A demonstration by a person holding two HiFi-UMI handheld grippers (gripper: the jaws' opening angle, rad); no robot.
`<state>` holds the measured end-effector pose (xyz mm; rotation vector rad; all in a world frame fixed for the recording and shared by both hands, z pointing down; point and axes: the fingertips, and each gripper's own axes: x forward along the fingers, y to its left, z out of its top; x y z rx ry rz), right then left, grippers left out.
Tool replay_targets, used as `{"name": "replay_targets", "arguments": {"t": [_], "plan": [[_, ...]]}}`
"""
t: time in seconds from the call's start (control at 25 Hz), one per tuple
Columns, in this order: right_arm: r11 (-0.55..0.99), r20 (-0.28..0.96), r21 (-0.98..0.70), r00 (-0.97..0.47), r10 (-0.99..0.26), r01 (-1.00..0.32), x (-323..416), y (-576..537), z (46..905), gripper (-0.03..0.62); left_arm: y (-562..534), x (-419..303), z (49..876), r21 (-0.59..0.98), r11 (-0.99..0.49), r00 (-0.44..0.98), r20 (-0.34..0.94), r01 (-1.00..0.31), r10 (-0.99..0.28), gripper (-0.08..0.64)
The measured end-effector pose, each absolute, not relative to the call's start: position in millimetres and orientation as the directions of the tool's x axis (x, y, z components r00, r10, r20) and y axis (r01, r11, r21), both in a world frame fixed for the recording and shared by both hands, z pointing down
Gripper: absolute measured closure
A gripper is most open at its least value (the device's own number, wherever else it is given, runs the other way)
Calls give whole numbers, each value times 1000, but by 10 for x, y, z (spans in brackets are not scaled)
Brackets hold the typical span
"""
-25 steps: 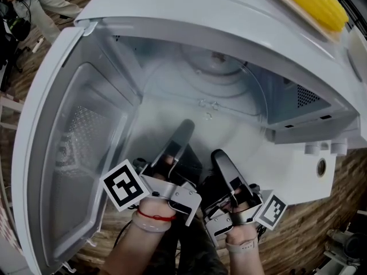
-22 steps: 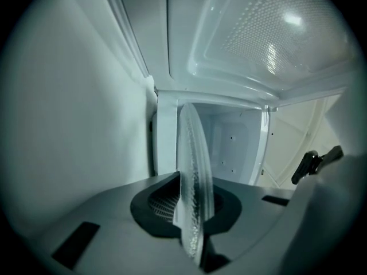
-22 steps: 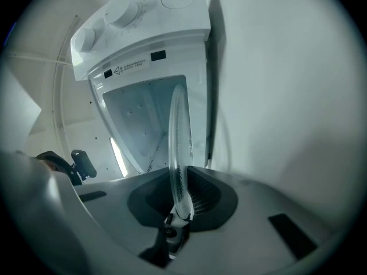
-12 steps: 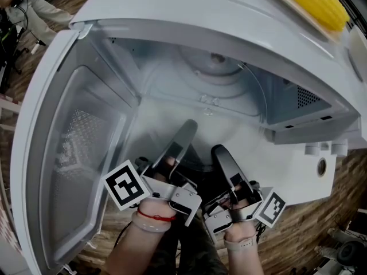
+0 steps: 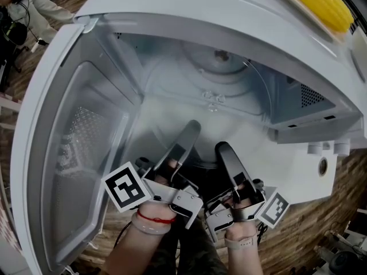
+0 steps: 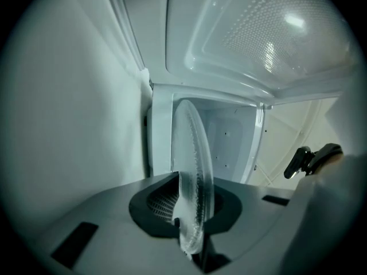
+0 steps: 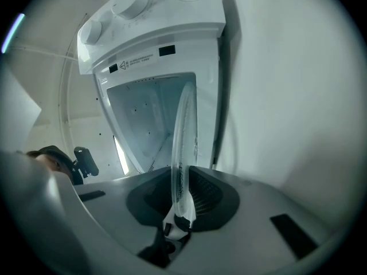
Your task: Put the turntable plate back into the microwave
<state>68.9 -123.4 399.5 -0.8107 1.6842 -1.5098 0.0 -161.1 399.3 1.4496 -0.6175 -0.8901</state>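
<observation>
The clear glass turntable plate (image 5: 209,116) lies roughly flat in the mouth of the open white microwave (image 5: 241,16), reaching into the cavity. Both grippers hold its near rim side by side. My left gripper (image 5: 186,137) is shut on the rim at the left, and my right gripper (image 5: 225,154) is shut on it just to the right. In the left gripper view the plate (image 6: 192,171) stands edge-on, pinched between the jaws (image 6: 191,216). The right gripper view shows the same edge-on plate (image 7: 184,142) clamped in its jaws (image 7: 180,202).
The microwave door (image 5: 74,153) hangs wide open at the left. The control panel with its knobs (image 7: 129,4) is on the right side. A yellow corn cob (image 5: 318,2) lies on top of the microwave. A wooden surface (image 5: 321,234) lies below. A person (image 5: 28,4) stands at the far top left.
Both grippers and the plate have edged slightly farther into the microwave opening. The grip on the plate is unchanged.
</observation>
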Motion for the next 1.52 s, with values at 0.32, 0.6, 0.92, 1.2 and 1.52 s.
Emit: {"name": "replay_targets", "arguments": {"t": [0.32, 0.6, 0.92, 1.2, 1.52], "plan": [[137, -122, -991, -530, -839, 10, 715, -1420, 3957, 529, -1790, 17, 3951, 985, -97, 547, -161, 144, -822, 526], [123, -107, -992, -520, -847, 3, 732, -1475, 3975, 528, -1849, 44, 3984, 985, -78, 555, -152, 155, -818, 526], [112, -87, -994, -526, -846, -15, 751, -1526, 4002, 528, -1834, 44, 4016, 982, -67, 557, -155, 176, -816, 526], [105, -97, -994, -536, -839, 16, 781, -1584, 4022, 528, -1725, -18, 4017, 977, -68, 543, -171, 204, -822, 522], [89, -98, -995, -521, -848, 42, 797, -1645, 4033, 529, -1699, -70, 4015, 977, -66, 526, -167, 204, -834, 518]]}}
